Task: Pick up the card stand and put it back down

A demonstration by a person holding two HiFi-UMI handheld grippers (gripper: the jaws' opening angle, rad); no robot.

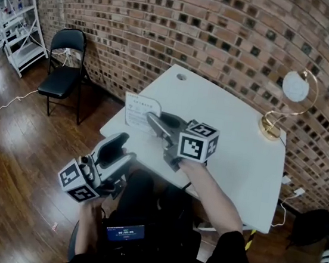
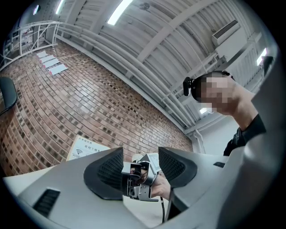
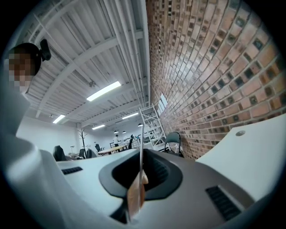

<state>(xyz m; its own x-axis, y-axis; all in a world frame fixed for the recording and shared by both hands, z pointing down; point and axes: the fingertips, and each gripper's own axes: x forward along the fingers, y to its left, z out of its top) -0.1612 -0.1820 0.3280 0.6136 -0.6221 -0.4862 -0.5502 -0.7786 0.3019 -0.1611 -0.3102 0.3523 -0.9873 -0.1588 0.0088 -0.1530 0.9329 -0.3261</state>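
The card stand (image 1: 141,110), a white printed card in a clear holder, is at the left edge of the white table (image 1: 239,156). My right gripper (image 1: 154,120) is shut on it from the near right. In the right gripper view the card stand (image 3: 140,156) shows edge-on, pinched between the dark jaws of the right gripper (image 3: 140,179). I cannot tell whether its base touches the table. My left gripper (image 1: 117,147) hangs open and empty below the table's near-left corner. In the left gripper view, the left gripper (image 2: 140,167) frames the other gripper's hand, and the card stand (image 2: 85,150) shows at the left.
A gold lamp with a white globe (image 1: 288,105) stands at the table's far right by the brick wall. A round hole (image 1: 181,76) is at the far table edge. A black folding chair (image 1: 65,66) and a white shelf rack (image 1: 18,12) stand on the wooden floor to the left.
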